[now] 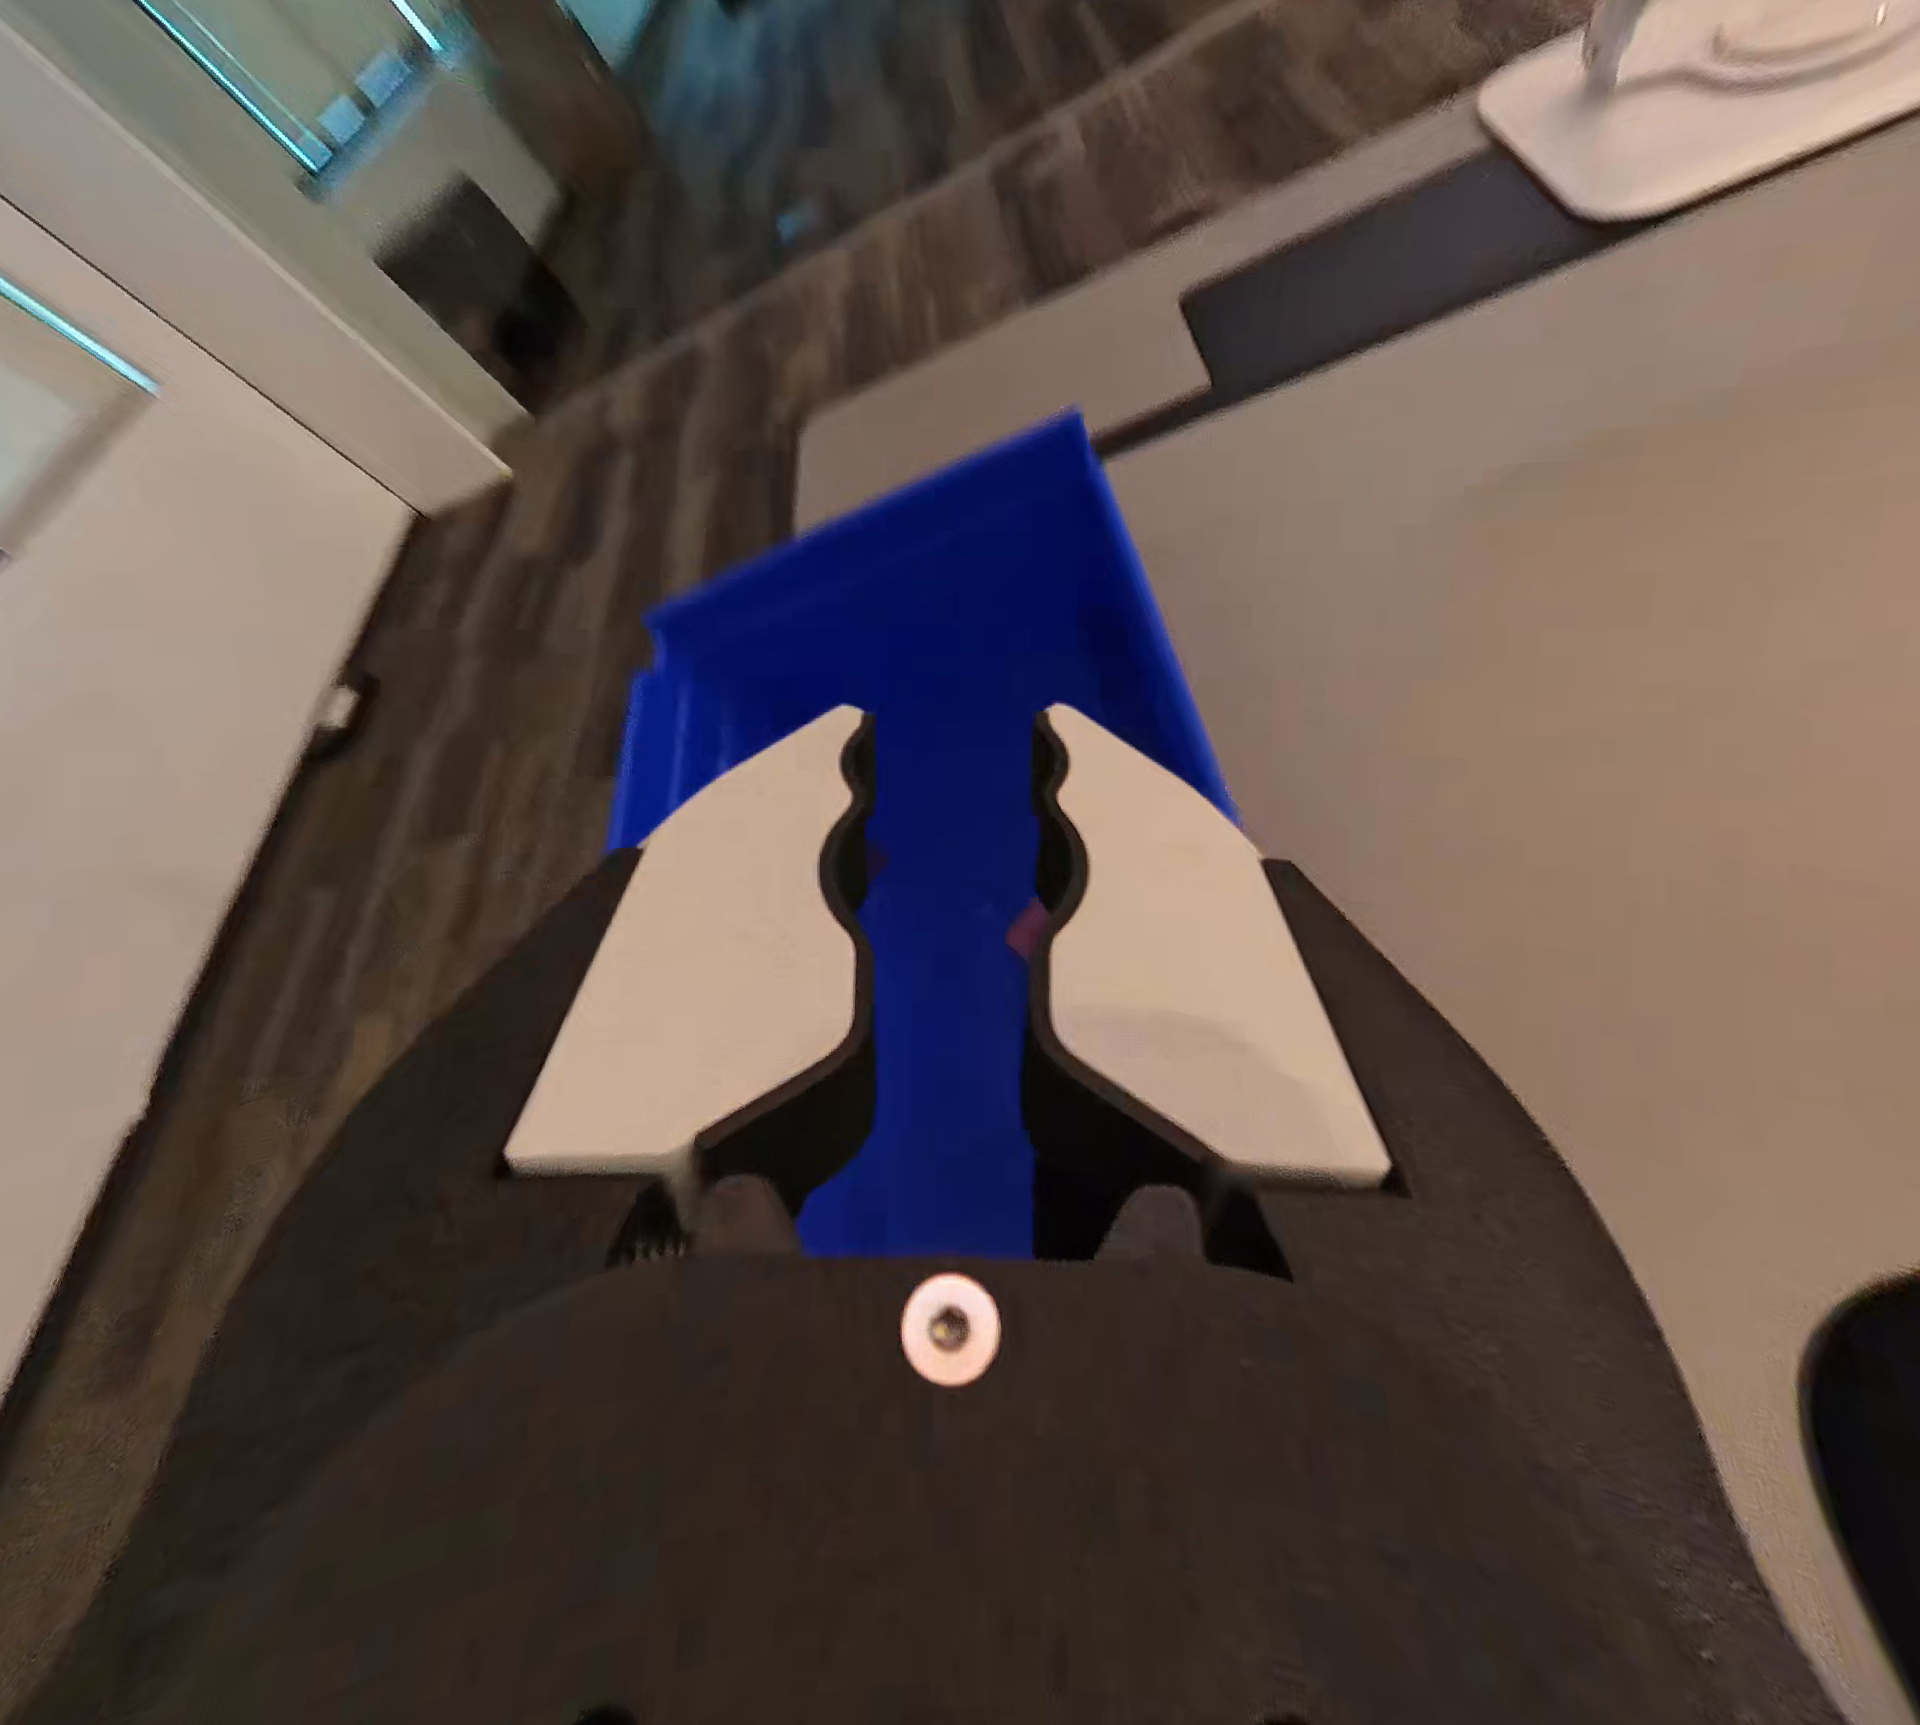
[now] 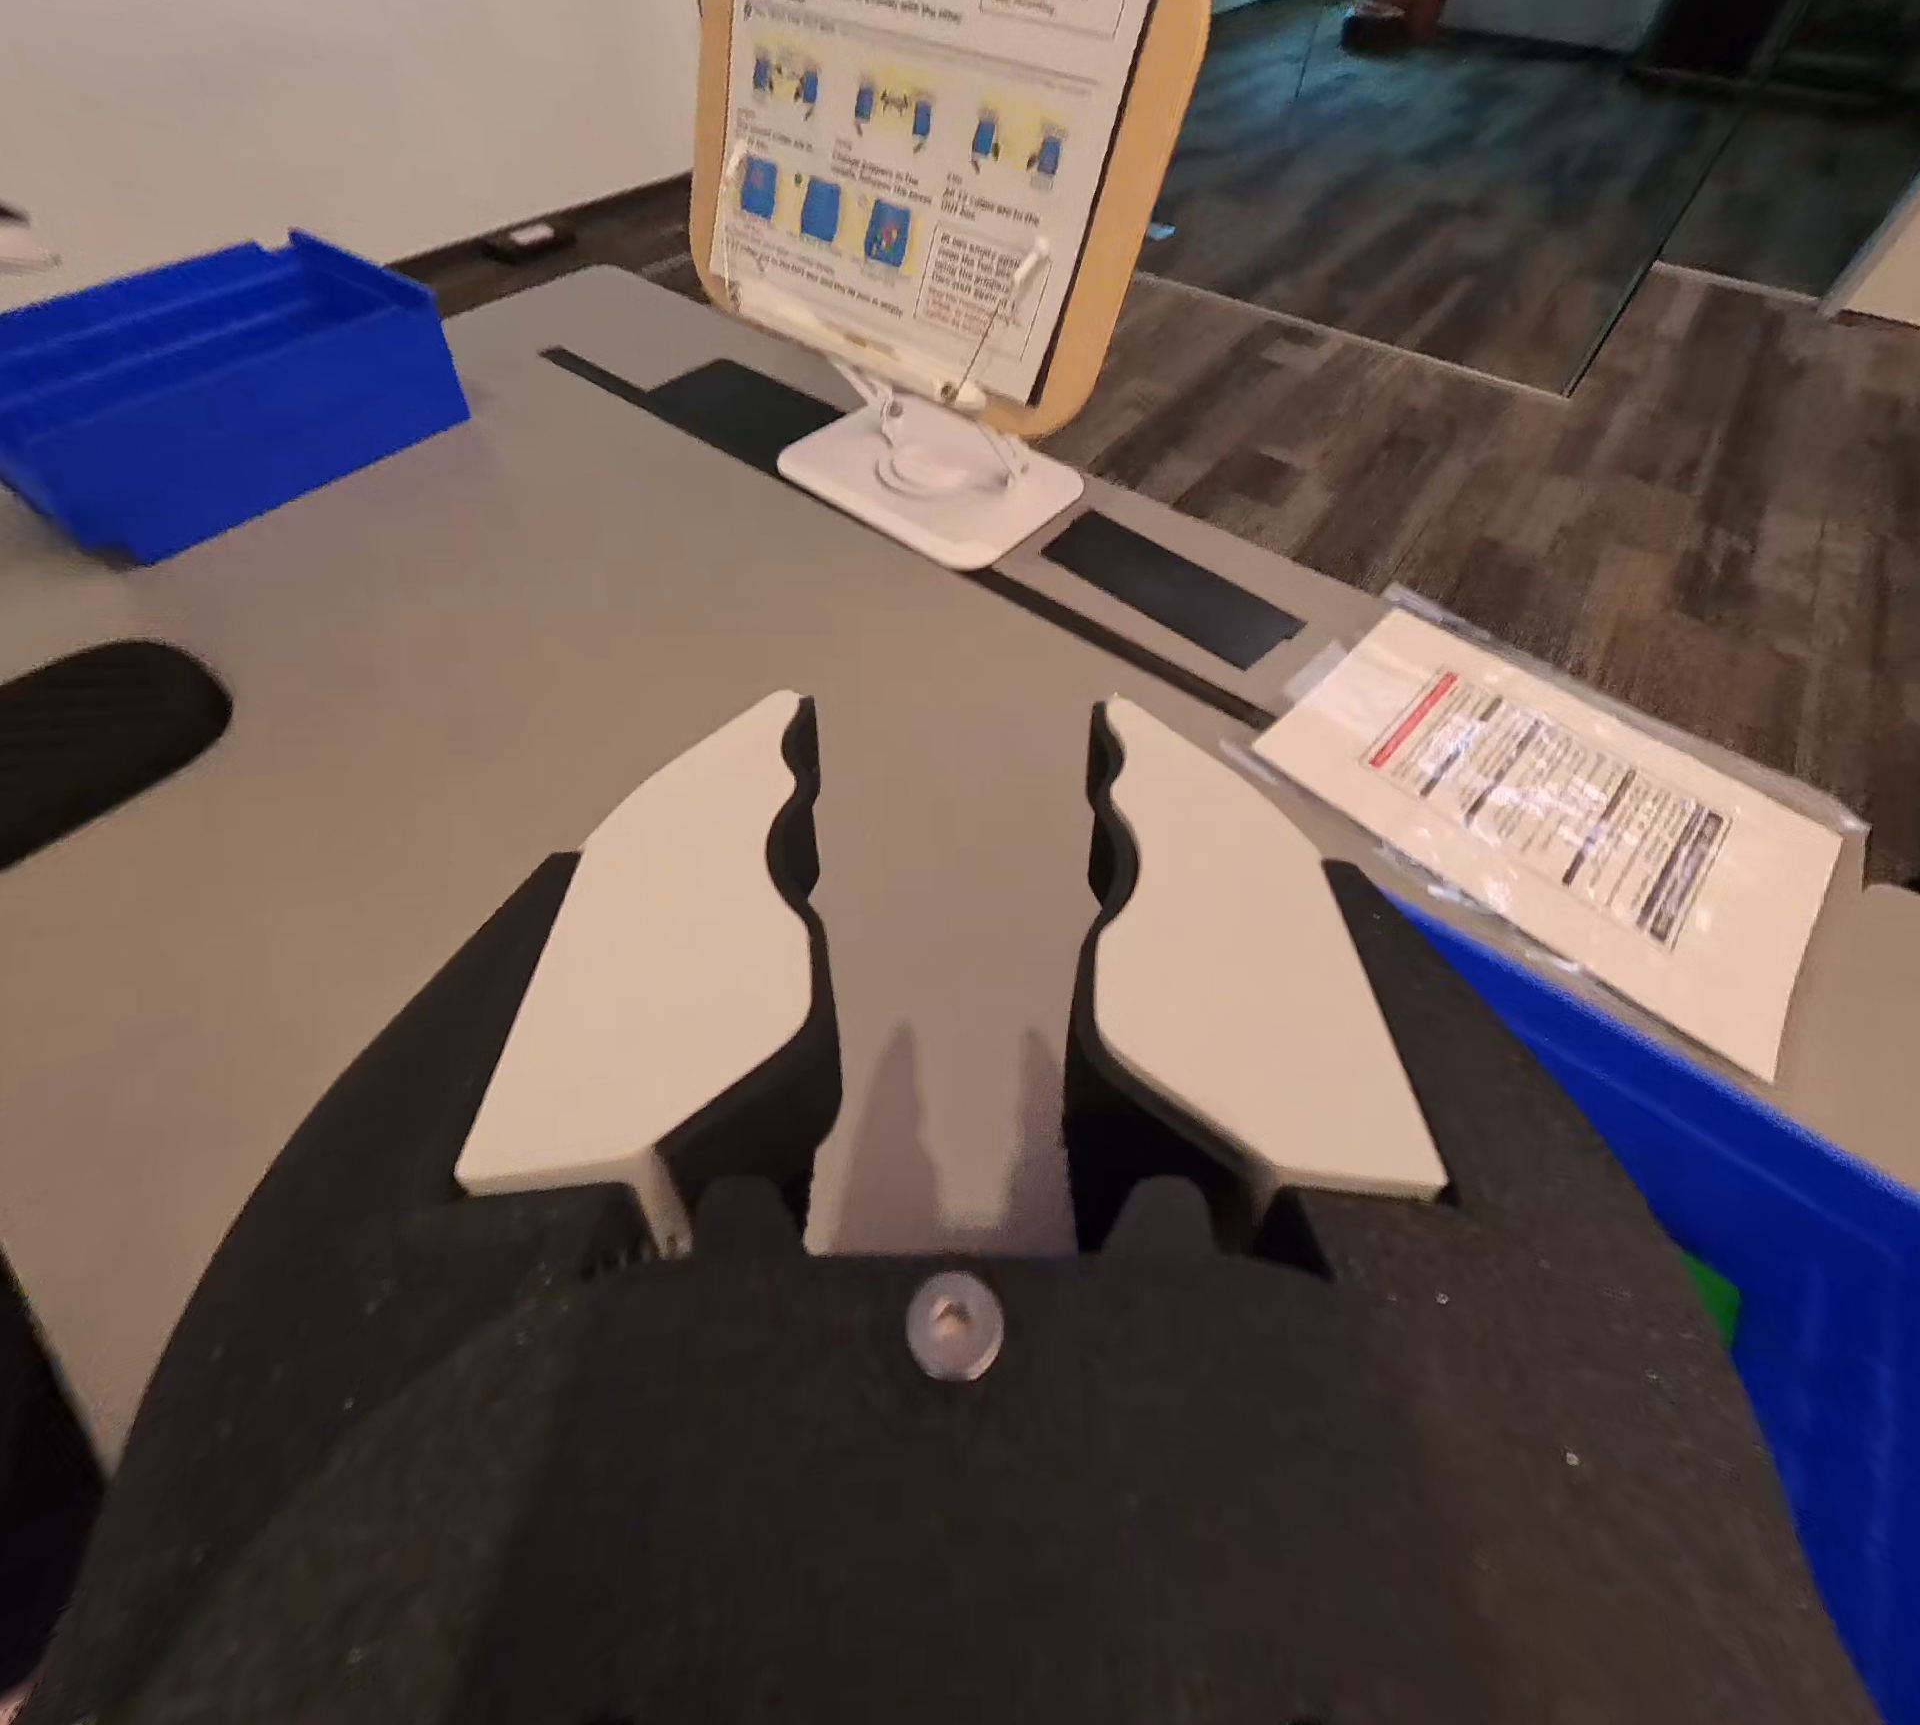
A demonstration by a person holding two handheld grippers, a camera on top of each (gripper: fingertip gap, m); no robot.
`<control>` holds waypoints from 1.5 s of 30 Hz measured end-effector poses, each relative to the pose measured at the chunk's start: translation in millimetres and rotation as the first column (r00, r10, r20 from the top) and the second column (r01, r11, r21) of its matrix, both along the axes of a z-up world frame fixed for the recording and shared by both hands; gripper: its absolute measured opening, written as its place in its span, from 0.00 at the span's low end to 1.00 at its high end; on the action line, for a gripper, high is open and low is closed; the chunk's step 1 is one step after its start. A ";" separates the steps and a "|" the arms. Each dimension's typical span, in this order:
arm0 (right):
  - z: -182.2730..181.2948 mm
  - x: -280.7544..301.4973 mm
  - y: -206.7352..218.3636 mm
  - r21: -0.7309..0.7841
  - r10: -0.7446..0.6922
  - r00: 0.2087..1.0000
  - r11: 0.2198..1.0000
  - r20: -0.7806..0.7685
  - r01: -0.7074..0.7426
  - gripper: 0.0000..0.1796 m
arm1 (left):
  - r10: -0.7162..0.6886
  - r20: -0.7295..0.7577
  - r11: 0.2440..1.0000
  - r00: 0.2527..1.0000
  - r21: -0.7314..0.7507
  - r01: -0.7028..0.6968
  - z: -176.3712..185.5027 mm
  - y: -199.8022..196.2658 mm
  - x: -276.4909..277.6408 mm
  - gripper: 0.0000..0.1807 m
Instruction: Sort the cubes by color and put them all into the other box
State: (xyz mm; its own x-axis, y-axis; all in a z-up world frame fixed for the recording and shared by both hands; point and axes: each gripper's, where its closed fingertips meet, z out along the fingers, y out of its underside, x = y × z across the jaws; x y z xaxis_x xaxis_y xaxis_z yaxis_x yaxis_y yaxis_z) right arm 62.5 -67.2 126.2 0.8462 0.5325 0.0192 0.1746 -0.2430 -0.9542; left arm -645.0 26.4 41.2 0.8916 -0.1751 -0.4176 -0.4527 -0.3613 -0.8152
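Hard to say how far along this is, since barely any cubes show. The left gripper point(image 1: 951, 730) hangs over a blue box point(image 1: 935, 595) mid-frame, jaws apart and holding nothing, with a purple speck that might be a cube point(image 1: 1029, 927) underneath. The right gripper point(image 2: 951, 719) is spread wide and empty over the grey table point(image 2: 623, 595). A second blue box point(image 2: 1714, 1187) sits lower right, a bit of green point(image 2: 1709, 1301) peeking out. My guess is most sorting remains

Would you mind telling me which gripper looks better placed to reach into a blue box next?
Probably the left gripper: it is open, right above a blue box. The right gripper, also open, faces bare table, with the second box off to its side.
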 end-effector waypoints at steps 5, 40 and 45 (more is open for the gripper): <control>42.0 -43.3 19.2 0.254 0.105 0.992 0.963 -0.064 -0.085 0.25 | 0.080 0.077 0.959 0.994 -0.277 -0.056 -73.4 17.9 -54.4 0.16; 7.6 -163.9 29.3 0.088 0.399 0.917 0.913 0.017 -0.399 0.23 | -0.381 0.271 0.922 0.884 0.175 0.344 26.7 80.9 106.9 0.12; -10.5 -263.8 27.6 0.004 0.539 0.833 0.840 -0.128 -0.543 0.25 | -0.693 -0.016 0.686 0.721 0.291 0.666 60.2 4.8 265.5 0.12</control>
State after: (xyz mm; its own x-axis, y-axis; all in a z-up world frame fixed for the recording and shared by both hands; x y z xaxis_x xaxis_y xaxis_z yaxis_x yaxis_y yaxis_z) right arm -201.3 -39.6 115.6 0.4176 0.9044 -0.0870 0.1730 -0.1731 -0.9696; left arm -379.6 31.3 101.4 0.6056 -0.6463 -0.4643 -0.4115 0.2450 -0.8778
